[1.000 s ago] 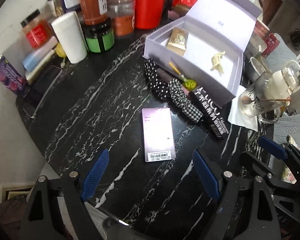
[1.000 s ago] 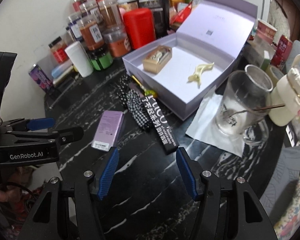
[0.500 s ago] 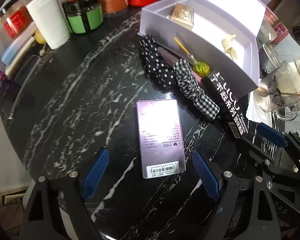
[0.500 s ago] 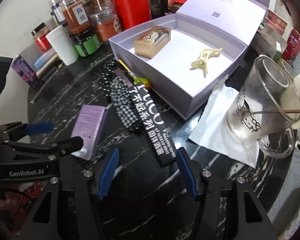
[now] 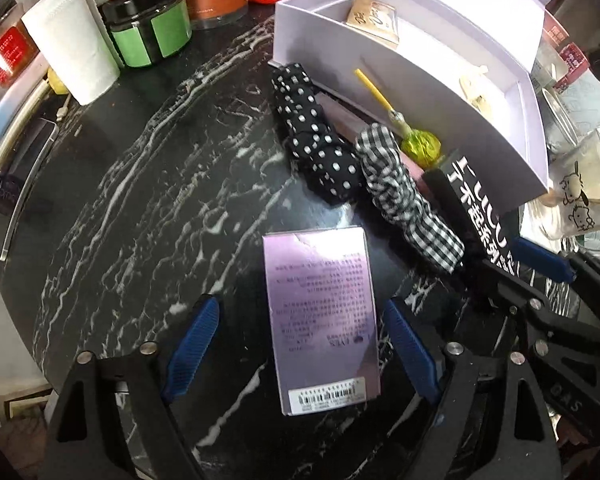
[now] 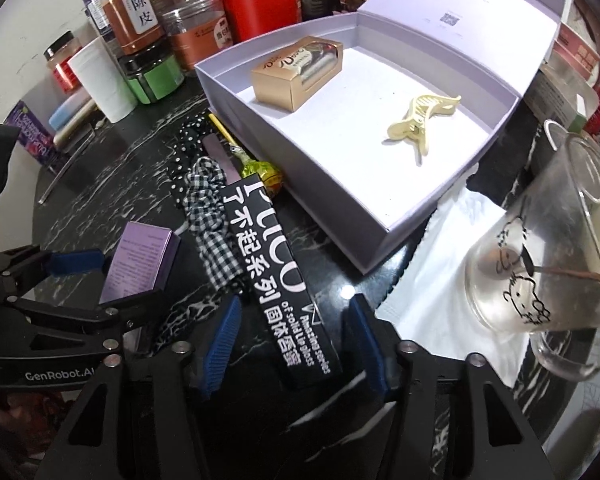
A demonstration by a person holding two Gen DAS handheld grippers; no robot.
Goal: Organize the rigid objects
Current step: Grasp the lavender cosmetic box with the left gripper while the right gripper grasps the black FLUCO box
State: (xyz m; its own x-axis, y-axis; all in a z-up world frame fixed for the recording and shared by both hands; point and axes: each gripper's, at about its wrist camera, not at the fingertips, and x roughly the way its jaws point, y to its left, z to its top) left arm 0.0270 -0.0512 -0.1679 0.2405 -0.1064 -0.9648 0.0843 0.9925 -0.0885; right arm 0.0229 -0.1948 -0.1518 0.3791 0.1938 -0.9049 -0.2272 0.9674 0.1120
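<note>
Beside the open lilac box: both claws lowered over their targets.
Left claw, narrowing but clear of contact, straddles the purple carton left of the box; right claw, also narrowing, brackets the black lip-gloss box on the worktop. Neither is gripped yet; both grasps look imminent.

Both handheld grippers are showing matte black angular frames with triangular cut-outs, silver round screws at the finger pivots and ribbed blue pads; the left gripper is bearing white "GenRobot.AI" lettering, the right gripper none
</note>
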